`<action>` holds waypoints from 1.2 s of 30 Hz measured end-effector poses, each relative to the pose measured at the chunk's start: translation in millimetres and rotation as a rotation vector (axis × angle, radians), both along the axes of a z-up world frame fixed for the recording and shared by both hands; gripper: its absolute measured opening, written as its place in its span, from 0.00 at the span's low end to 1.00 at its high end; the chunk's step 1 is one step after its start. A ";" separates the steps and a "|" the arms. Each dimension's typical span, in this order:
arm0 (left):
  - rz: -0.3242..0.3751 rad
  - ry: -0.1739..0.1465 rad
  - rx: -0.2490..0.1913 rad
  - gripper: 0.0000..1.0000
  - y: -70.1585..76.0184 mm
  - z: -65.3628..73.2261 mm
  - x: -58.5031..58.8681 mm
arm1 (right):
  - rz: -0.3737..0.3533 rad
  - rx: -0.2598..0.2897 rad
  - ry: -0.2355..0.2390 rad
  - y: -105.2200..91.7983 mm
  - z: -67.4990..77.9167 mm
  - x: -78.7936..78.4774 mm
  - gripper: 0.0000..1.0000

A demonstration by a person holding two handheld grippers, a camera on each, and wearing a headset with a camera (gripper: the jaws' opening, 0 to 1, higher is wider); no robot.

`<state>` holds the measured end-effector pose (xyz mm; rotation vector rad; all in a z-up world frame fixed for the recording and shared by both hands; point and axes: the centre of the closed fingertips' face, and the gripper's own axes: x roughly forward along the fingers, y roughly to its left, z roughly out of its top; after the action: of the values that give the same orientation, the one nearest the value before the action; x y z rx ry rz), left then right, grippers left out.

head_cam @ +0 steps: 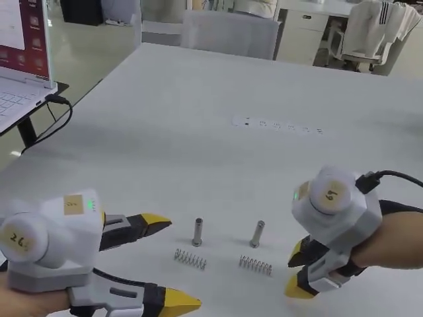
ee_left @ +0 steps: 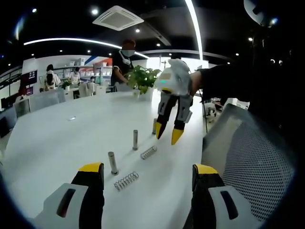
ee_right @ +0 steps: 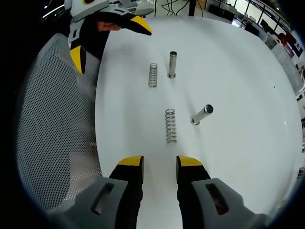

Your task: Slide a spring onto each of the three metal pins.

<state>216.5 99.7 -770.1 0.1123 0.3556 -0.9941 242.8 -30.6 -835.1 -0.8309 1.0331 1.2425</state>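
1. Head view: the left pin (head_cam: 197, 232) and right pin (head_cam: 257, 234) stand upright on the table (head_cam: 198, 132), well apart. The left spring (head_cam: 190, 258) and right spring (head_cam: 255, 265) each lie loose just in front of their pin. The left gripper (head_cam: 180, 263) is spread wide and empty beside the left spring. The right gripper (head_cam: 294, 272) hangs near the right spring, its jaws a little apart and holding nothing. A sideways nudge from either tip could roll a spring away.
2. Left gripper view: the jaws are wide apart, with the left pin ahead between them. It looks slim and unfixed, so a spring lowered off-axis would probably catch its top and topple it.
3. Right gripper view: the jaws are narrowly parted, with the right spring straight ahead. Too hard a pinch may squash the coil or shoot it out.
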 end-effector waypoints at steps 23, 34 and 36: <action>0.013 0.010 -0.009 0.70 2.4 -2.0 -0.7 | 0.017 0.010 -0.018 32.5 -18.2 17.8 0.20; 0.019 0.013 -0.011 0.68 4.9 -2.0 -2.1 | 0.047 -0.018 -0.031 34.8 -24.6 18.1 0.16; 0.021 0.015 -0.011 0.67 5.5 -2.5 -2.5 | 0.054 -0.024 -0.039 34.6 -24.7 19.2 0.14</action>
<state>214.0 105.2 -772.7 0.0910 0.3642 -0.9765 262.0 4.1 -859.9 -0.9031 1.0020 1.2565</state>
